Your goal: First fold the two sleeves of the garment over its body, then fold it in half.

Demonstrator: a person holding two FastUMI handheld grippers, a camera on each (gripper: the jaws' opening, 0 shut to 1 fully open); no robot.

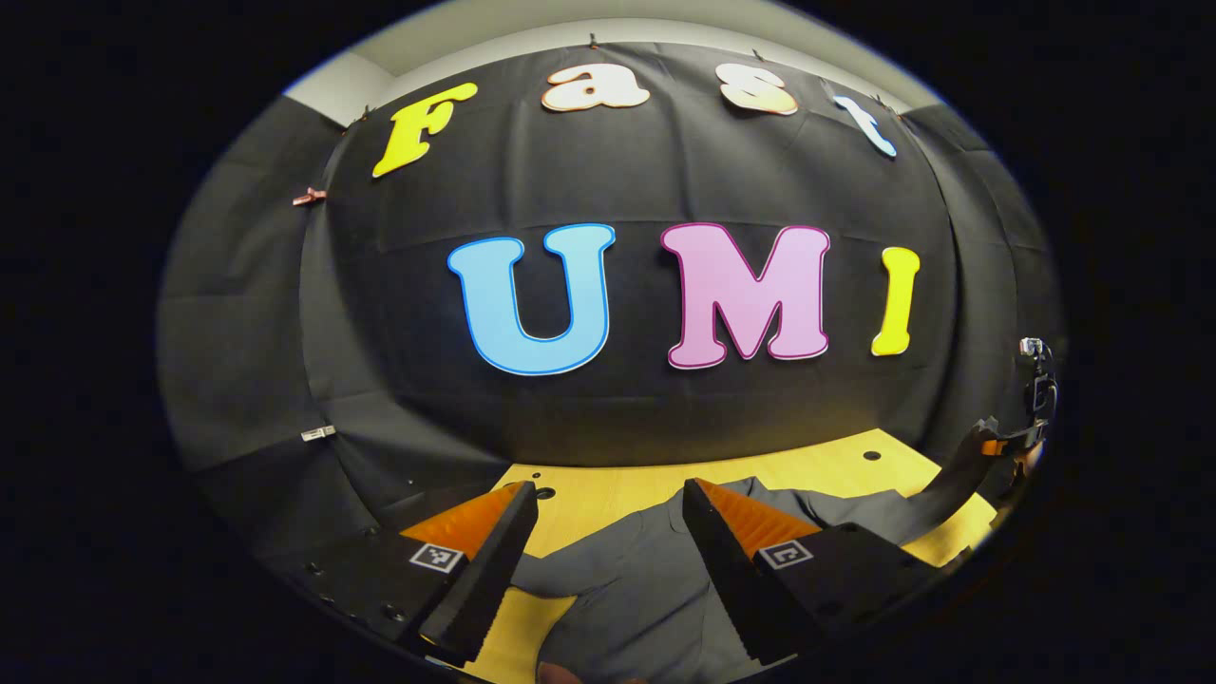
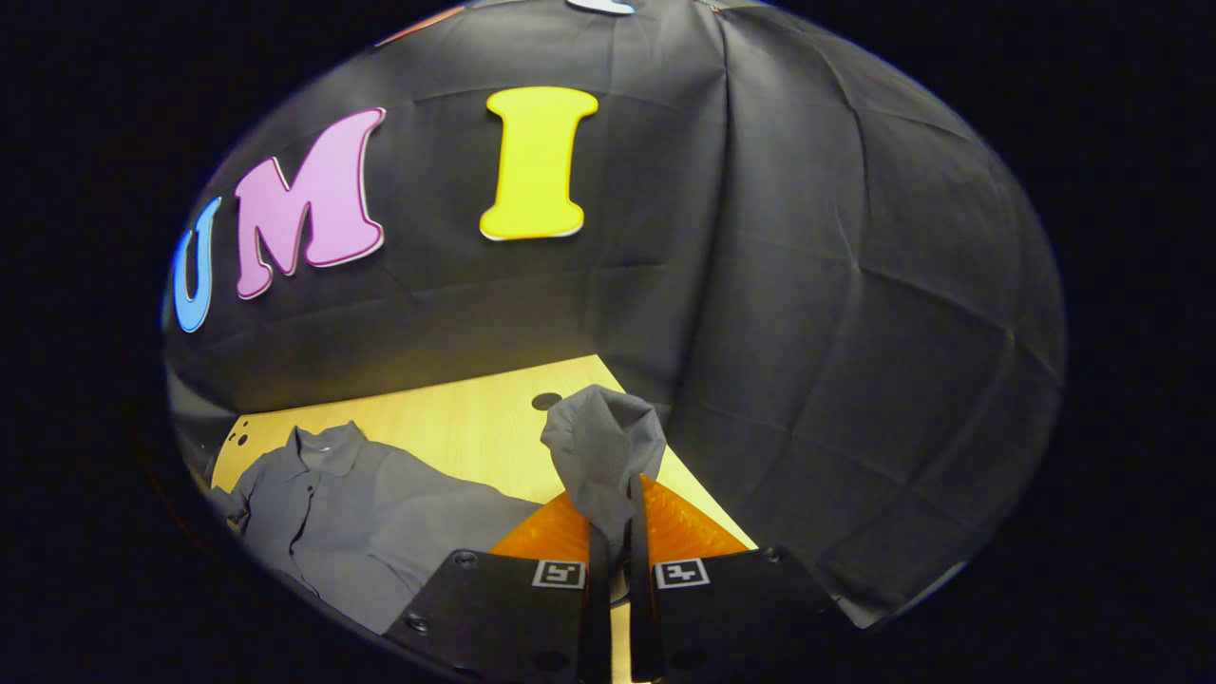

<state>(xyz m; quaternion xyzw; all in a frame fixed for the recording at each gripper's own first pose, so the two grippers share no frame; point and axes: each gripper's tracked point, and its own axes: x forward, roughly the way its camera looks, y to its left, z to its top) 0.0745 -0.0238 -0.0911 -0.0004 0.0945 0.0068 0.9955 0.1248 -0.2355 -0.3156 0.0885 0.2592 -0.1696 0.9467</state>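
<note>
Sleeve [image 2: 602, 446] pinched in right hand-held gripper [image 2: 616, 518], lifted off table [image 2: 456, 418].

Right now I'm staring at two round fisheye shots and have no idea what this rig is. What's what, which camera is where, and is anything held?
No robot here: a person carries a two-finger hand-held gripper in each hand, and a fisheye camera rides on each, looking along its fingers.

Left gripper view: the left hand-held gripper is open above a grey collared shirt lying on a yellow wooden table. At the far right edge you see the other gripper lifting a sleeve.

Right gripper view: the right hand-held gripper is shut on that shirt sleeve, which bunches up above the fingers. The rest of the shirt lies spread out to the left, collar toward the black cloth wall.

So the first sleeve fold seems to be under way.
</note>
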